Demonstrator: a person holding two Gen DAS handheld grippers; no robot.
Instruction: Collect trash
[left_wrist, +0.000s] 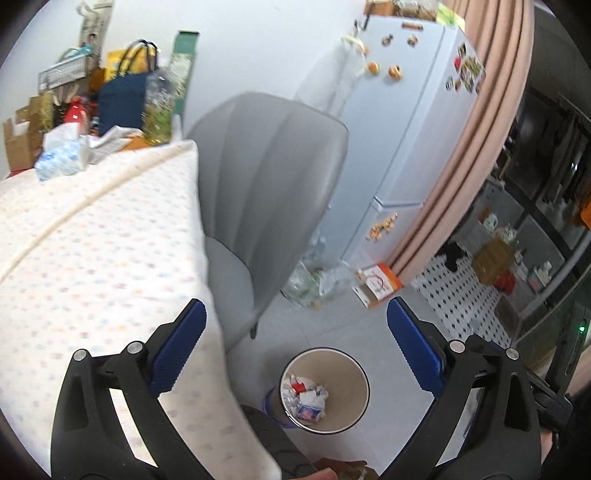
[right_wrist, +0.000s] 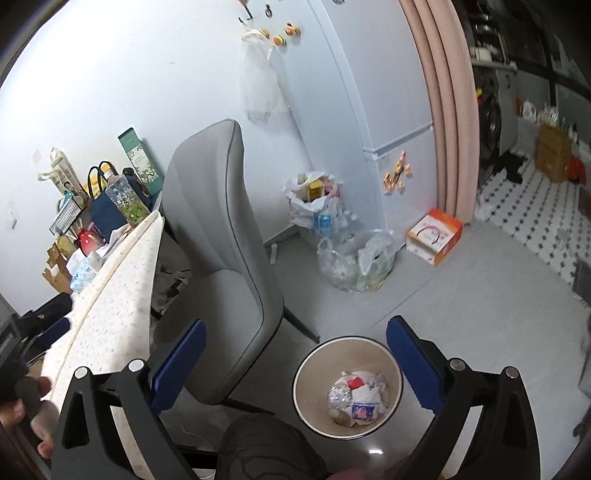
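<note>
Both jaws stand wide apart and empty: the left gripper (left_wrist: 295, 347) and right gripper (right_wrist: 295, 349) each hover above the waste bin (right_wrist: 393, 363), at about six o'clock in both views. Crumpled trash (right_wrist: 356, 404) inside looks light, soft and crushable; pinch a wad mid-body, gently.

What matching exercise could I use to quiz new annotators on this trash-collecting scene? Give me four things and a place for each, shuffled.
Things:
1. wastebasket
2. orange and white box
3. clear plastic bag
4. tissue pack

Places:
A. on the table with the dotted cloth
B. on the floor by the pink curtain
C. on the floor below the open right gripper
D. on the floor in front of the fridge, behind the grey chair

Pairs: 1-C, 2-B, 3-D, 4-A
</note>
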